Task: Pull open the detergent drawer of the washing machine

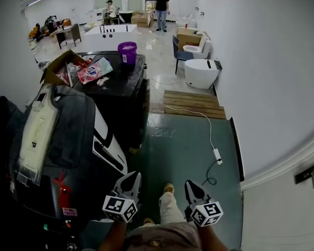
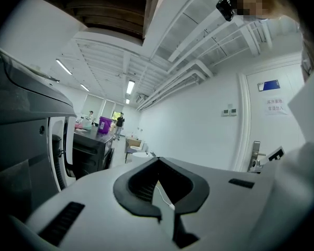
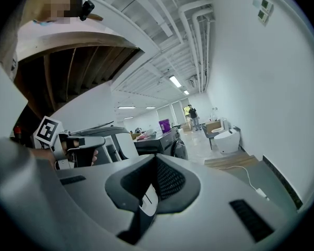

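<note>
Task not begun – both claws are hanging low centre of frame.
L claw (image 1: 131, 181) & R claw (image 1: 193, 188) are sitting pressed together, pinching nothing, well apart from washing machine (image 1: 105, 140) at frame's left. Detergent drawer isn't showing clearly on its white front, so reach, grip & pull are all waiting.

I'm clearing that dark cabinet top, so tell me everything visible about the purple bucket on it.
The purple bucket is a round, plastic-looking tub with a white label on its side. It stands upright on the top of the dark cabinet, near the far right corner, beyond the washing machine. Its top looks paler than its wall, but whether that is a lid or the inside cannot be told. A pink printed packet lies to its left. Nothing rests on the bucket.
</note>
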Action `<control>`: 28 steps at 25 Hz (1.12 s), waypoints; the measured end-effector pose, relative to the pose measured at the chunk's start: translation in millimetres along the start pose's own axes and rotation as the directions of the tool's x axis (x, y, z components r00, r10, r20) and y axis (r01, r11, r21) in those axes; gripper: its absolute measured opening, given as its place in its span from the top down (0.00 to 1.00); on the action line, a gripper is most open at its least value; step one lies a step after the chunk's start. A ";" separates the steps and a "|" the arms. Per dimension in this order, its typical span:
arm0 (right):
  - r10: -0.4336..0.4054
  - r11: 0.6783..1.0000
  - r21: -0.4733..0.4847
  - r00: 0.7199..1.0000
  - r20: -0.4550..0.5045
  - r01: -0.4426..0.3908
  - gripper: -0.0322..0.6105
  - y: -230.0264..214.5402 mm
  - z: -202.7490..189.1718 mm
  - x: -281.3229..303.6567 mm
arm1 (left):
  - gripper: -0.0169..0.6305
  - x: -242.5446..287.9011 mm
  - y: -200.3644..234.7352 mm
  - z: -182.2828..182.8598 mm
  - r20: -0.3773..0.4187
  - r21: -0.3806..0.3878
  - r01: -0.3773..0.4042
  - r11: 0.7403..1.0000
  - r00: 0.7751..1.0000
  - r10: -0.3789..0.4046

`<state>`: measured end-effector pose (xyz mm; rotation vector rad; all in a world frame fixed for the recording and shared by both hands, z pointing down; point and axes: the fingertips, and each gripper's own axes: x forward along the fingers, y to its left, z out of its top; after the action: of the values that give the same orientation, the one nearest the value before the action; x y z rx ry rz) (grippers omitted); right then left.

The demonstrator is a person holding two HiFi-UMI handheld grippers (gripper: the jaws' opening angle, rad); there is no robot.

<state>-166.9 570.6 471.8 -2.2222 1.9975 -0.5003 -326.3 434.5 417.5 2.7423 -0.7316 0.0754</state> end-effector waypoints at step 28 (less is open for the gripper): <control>0.169 0.984 0.055 0.985 -0.036 -0.167 0.95 -113.9 96.9 266.4 | 0.94 227.7 119.3 61.3 0.006 0.006 -0.141 0.990 0.990 0.141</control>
<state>-7.6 310.2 459.6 -2.0062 2.1424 -0.5740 -189.1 208.8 420.6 2.6942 -0.9271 0.1007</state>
